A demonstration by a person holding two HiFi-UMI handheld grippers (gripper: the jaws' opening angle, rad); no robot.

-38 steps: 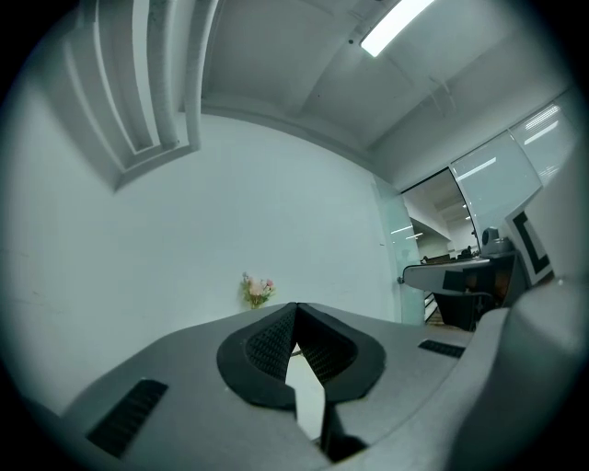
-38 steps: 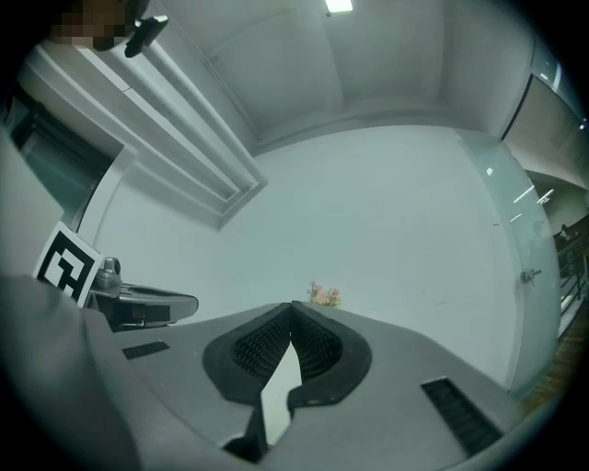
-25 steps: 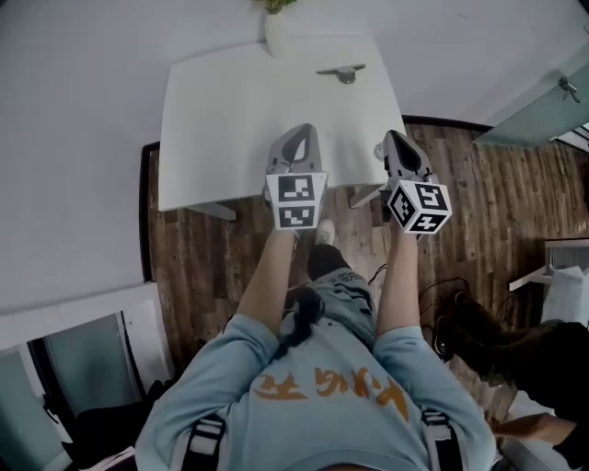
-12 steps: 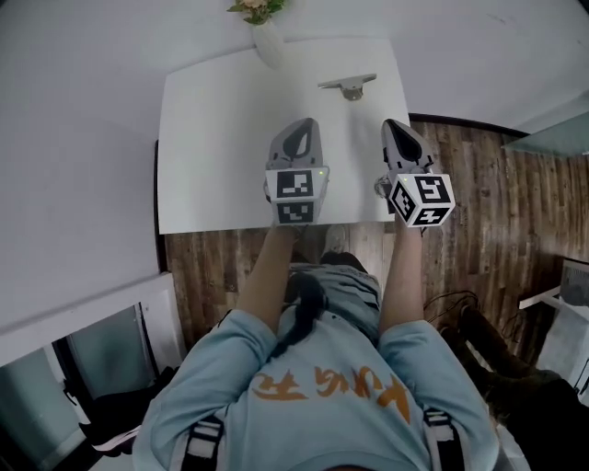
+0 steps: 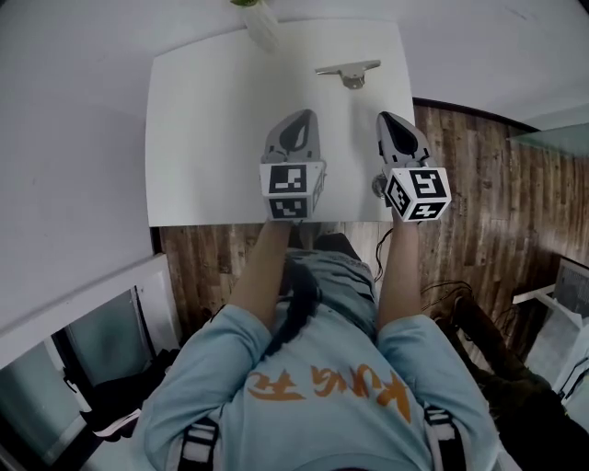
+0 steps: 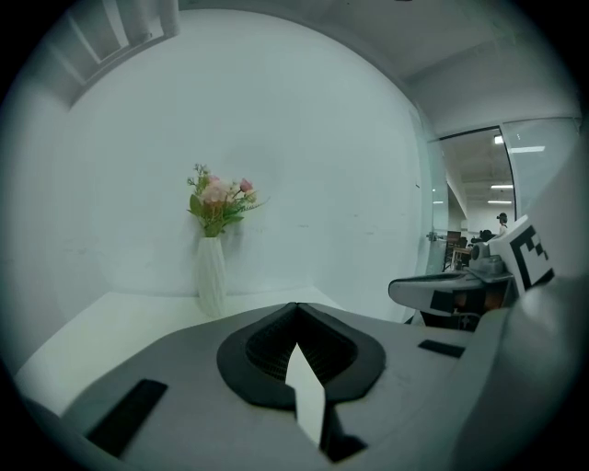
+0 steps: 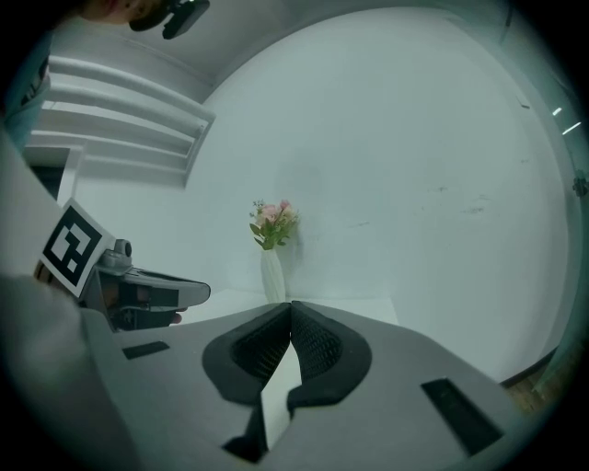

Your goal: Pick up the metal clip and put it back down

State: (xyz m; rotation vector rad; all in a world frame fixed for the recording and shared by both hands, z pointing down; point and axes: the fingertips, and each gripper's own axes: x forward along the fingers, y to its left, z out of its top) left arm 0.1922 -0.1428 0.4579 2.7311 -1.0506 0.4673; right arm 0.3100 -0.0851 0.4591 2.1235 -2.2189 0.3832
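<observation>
The left gripper (image 6: 294, 308) had its jaws pressed together with nothing between them; the right gripper (image 7: 291, 305) was likewise closed and empty; both hung side by side over the near part of the table (image 5: 202, 138); the metal clip (image 5: 348, 72) lay on the table beyond the right gripper, well apart from it; a vase (image 5: 261, 26) stood at the far edge.

The operator wears a light-blue short-sleeved T-shirt (image 5: 313, 363) with an orange print (image 5: 327, 391) across the chest, and blue-grey trousers (image 5: 342, 276). Black straps (image 5: 198, 446) with white bands sit at the shoulders. A dark cable (image 5: 299, 308) runs down the front. The left gripper (image 5: 299, 118) and right gripper (image 5: 385, 118) each have a grey moulded shell, black ribbed pads (image 6: 267, 345) and a white cube (image 5: 292, 191) with black square markers.
</observation>
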